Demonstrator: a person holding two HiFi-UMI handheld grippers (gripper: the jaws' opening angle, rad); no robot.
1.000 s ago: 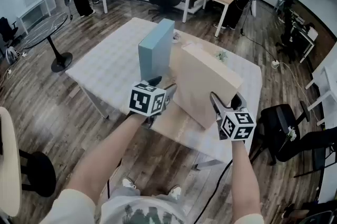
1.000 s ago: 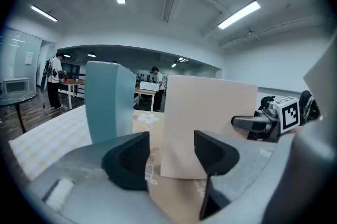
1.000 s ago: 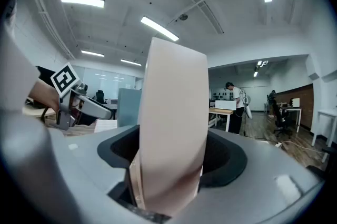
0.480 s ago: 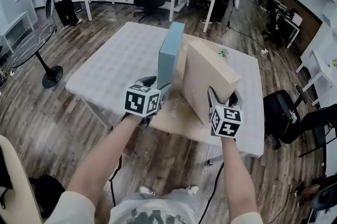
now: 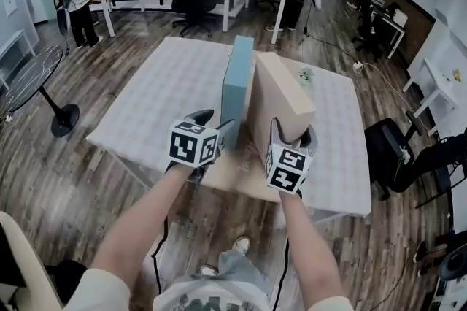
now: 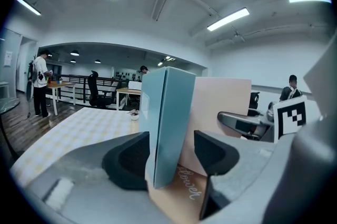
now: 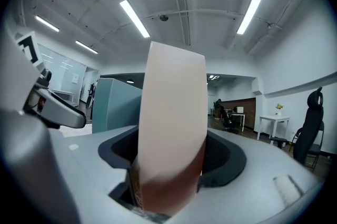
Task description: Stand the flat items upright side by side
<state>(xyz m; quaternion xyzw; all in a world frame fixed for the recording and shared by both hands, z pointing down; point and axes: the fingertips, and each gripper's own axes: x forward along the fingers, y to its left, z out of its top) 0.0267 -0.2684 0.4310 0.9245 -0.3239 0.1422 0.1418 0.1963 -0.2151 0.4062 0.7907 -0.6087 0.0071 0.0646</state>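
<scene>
Two flat boxes stand upright side by side on a white table (image 5: pixel 157 94). The blue box (image 5: pixel 237 79) is on the left and the beige box (image 5: pixel 281 94) is close beside it on the right. My left gripper (image 5: pixel 217 123) is shut on the near edge of the blue box (image 6: pixel 168 112), one pad on each face. My right gripper (image 5: pixel 293 133) is shut on the near edge of the beige box (image 7: pixel 174 112), and its jaws have just closed a little further on it. The blue box (image 7: pixel 113 102) also shows at the left of the right gripper view.
A flat tan piece with script lettering (image 6: pixel 187 194) lies on the table under the boxes, reaching the near edge (image 5: pixel 233 165). A small plant (image 5: pixel 305 74) sits behind the beige box. A black chair (image 5: pixel 387 149) stands right of the table. People work at desks far behind.
The beige box has gone from leaning to upright and now stands close against the blue box. Both grippers have moved closer together with their boxes.
</scene>
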